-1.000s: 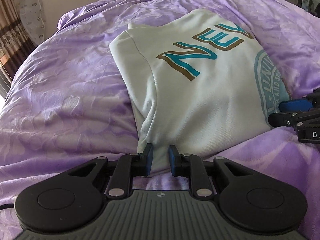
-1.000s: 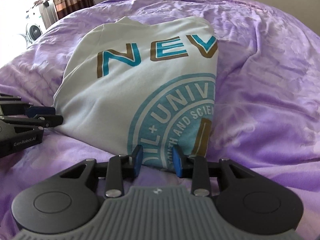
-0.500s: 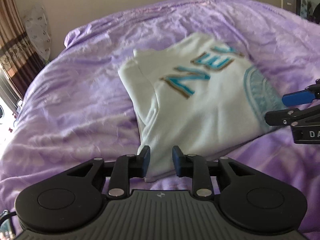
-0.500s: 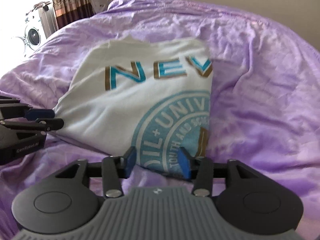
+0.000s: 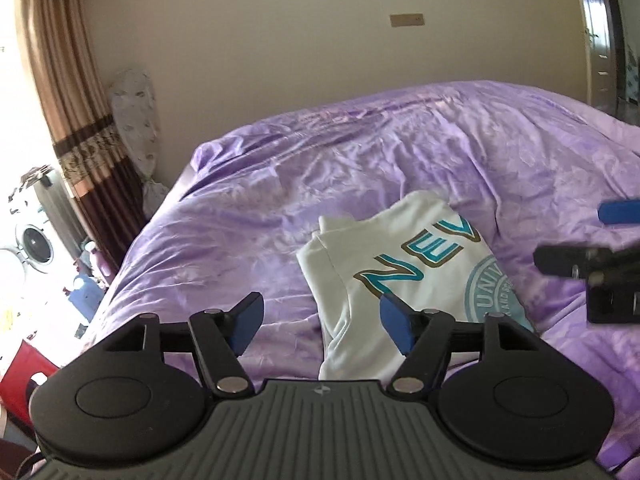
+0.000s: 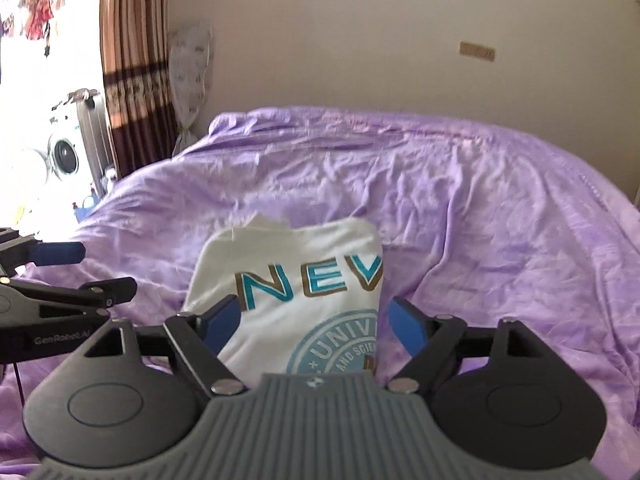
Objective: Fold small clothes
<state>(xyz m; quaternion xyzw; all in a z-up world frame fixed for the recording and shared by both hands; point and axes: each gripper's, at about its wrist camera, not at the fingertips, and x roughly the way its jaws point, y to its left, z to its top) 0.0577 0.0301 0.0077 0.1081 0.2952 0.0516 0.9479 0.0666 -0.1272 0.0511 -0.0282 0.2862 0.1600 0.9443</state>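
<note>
The white T-shirt [image 5: 404, 280] is lying folded into a compact rectangle on the purple bedspread [image 5: 360, 168], printed side up, with teal-and-brown lettering and a round teal emblem showing. Its collar end is pointing toward the far wall, and a doubled layer is running down its left edge, probably where a sleeve and side are tucked under to give the packet straight sides.

The left gripper [image 5: 322, 322] is hovering above the near left corner of the shirt. Its blue-padded fingers [image 5: 248, 322] are opening wide, and nothing is between them; the cloth seen in the gap is lying on the bed below. The right gripper [image 6: 316, 322] is hanging over the near right part of the shirt, its fingers [image 6: 406, 324] likewise opening with no fabric pinched. Each gripper is showing at the edge of the other's view, so the two are working side by side at the near hem, one per corner, which suits carrying an edge over evenly.

With both pairs of fingers free and the shirt resting flat and squared, this fold is looking finished. The bedspread is soft and rumpled, so the packet could be slumping slightly at its edges.
</note>
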